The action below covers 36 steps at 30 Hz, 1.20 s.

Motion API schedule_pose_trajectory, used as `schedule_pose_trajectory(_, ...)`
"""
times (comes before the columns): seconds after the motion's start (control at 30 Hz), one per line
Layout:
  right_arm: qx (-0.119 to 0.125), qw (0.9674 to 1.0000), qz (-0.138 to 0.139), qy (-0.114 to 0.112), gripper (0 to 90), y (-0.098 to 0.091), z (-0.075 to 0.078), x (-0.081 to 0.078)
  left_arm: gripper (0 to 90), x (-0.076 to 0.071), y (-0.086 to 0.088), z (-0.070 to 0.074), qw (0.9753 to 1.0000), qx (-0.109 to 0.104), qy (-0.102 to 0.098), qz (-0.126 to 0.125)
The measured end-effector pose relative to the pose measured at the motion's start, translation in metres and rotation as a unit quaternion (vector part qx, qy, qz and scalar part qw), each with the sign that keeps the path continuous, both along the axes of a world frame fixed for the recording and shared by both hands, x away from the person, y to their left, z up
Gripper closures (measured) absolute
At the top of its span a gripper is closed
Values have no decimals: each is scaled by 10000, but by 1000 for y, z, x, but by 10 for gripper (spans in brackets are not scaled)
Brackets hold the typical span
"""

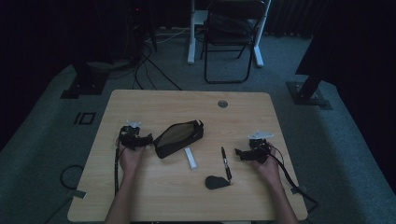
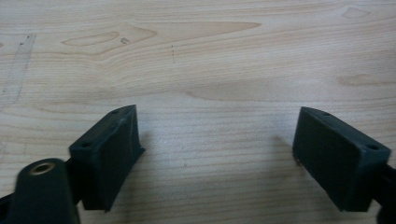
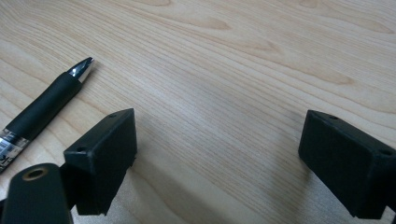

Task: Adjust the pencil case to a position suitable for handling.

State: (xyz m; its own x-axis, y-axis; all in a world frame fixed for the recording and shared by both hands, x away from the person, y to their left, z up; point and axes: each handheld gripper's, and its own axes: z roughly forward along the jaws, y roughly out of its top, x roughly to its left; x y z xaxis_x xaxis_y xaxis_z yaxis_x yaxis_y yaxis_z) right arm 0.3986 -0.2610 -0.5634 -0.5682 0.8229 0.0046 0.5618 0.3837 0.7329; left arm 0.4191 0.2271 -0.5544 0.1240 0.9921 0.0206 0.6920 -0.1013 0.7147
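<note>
Opening stance: left claw [image 1: 145, 139] and right claw [image 1: 239, 153] rest released on the tabletop [image 1: 140, 196], nothing between their jaws. Pencil case [image 1: 179, 137] lies just beside the left claw; pen [image 1: 226, 163] near the right. Next move, probably: a short reach and closing on the pen.

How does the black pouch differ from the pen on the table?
The pouch is broad and soft, unzipped with its olive lining showing; the pen is thin and rigid. The pouch lies beside the left gripper, the pen nearer the right gripper. Both are mostly black and lie flat on the table, ungripped.
</note>
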Motion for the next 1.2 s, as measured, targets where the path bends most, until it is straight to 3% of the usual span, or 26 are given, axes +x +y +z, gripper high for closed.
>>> schedule_pose_trajectory(0.1,-1,10000,-2,0,115,0,0,0,269,-1,0,4,9999,27,92,-72)
schedule_pose_trajectory(0.27,-1,10000,-1,-1,115,0,0,0,299,0,-3,10,9991,274,272,-173)
schedule_pose_trajectory(0.33,-2,10000,-1,-1,115,0,0,0,351,0,-4,12,9987,367,305,-185)
schedule_pose_trajectory(0.47,-1,10000,-3,-1,116,0,0,0,394,-2,-2,14,9989,241,342,-227)
schedule_pose_trajectory(0.53,1,10000,-4,2,116,0,0,0,408,-5,1,21,9995,83,201,-238)
schedule_pose_trajectory(0.63,0,10000,-6,2,116,0,0,0,426,-10,3,33,9996,12,1,-286)
schedule_pose_trajectory(0.8,0,10000,-4,0,116,0,0,0,452,-18,0,52,9982,-143,-306,-500)
schedule_pose_trajectory(0.93,0,10000,-4,0,116,0,0,0,471,-24,-5,65,9959,-293,-495,-697)
schedule_pose_trajectory(1.03,1,10000,-4,0,116,0,0,0,465,-25,-9,70,9950,-298,-539,-781)
schedule_pose_trajectory(1.2,3,10000,-47,2,116,0,0,0,462,-30,-24,83,9909,-260,-688,-1131)
